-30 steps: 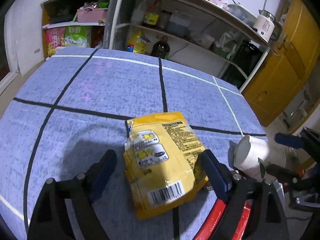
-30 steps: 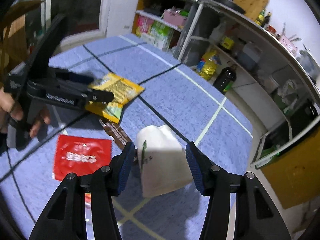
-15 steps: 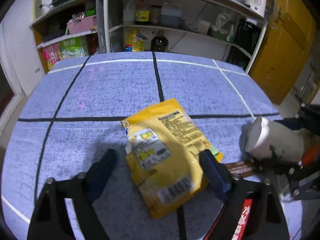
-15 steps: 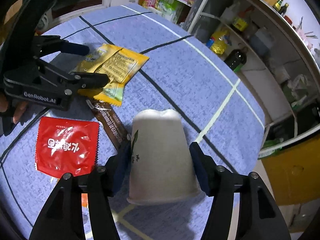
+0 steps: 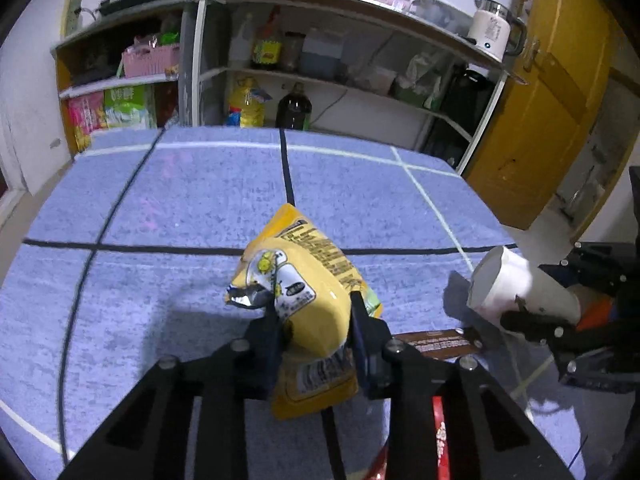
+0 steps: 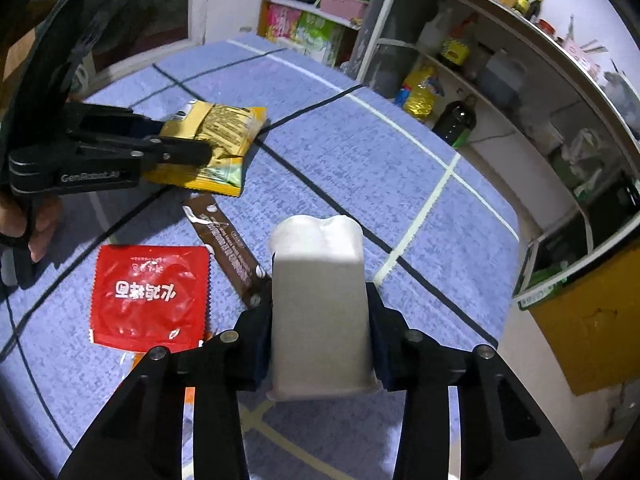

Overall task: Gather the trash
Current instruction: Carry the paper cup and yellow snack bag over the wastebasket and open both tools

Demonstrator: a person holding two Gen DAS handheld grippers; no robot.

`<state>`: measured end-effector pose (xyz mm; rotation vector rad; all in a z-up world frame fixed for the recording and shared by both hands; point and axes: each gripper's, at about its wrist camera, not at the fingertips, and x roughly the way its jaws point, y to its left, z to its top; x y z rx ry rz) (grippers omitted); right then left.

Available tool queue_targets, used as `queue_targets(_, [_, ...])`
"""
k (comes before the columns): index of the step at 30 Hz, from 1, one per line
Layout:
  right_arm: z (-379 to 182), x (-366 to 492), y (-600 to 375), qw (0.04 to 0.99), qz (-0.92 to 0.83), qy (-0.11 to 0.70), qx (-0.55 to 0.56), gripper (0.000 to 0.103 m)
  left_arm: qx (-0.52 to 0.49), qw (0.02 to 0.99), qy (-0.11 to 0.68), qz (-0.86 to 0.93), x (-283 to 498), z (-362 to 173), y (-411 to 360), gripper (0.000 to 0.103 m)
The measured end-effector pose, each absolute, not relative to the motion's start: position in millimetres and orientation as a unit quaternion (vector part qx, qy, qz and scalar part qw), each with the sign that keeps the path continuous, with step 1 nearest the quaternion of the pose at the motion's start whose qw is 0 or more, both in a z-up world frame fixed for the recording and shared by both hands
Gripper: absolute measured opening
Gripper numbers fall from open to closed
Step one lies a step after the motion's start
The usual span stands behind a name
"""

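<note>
My left gripper [image 5: 314, 334] is shut on a yellow snack bag [image 5: 308, 284] and squeezes its lower half just above the blue tablecloth [image 5: 180, 200]. The bag also shows in the right wrist view [image 6: 216, 136], clamped by the left gripper [image 6: 192, 148]. My right gripper [image 6: 318, 332] is shut on a white paper cup [image 6: 318, 300], held on its side with the base pointing away. The cup shows at the right of the left wrist view [image 5: 520, 292]. A brown wrapper [image 6: 228, 248] and a red sachet [image 6: 150, 292] lie flat on the cloth.
Kitchen shelves [image 5: 320, 76] with bottles and bags stand beyond the table's far edge. A yellow cabinet [image 5: 552, 120] is at the right. The brown wrapper [image 5: 440, 344] lies between the two grippers. An orange scrap [image 6: 188, 396] lies under my right gripper.
My left gripper closed on the yellow bag, crumpling and lifting it. My right gripper closed on the white cup and raised it slightly.
</note>
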<state>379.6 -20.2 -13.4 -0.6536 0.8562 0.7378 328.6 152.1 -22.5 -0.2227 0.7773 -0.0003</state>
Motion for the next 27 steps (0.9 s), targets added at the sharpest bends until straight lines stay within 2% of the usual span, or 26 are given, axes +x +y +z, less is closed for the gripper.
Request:
queue_targets(10, [22.0,354.1,-76.2,0.846,0.321,0.369,-0.211,0.041,-0.102,0.936,0.330,-0.072,292.1,20.0,122.5,0.030])
queue_targets(19, [40.9,316.7,-151.2,0.887,0.264,0.355,-0.136,0.041,-0.070,0.931,0.314,-0.170,277.5,52.3,40.1,0.031])
queue_targets(27, [33.3,287.5,-232.6,0.903,0.197,0.374,-0.075,0.041,-0.042,0.908,0.334,-0.249,282.0,49.3,-49.2,0.031])
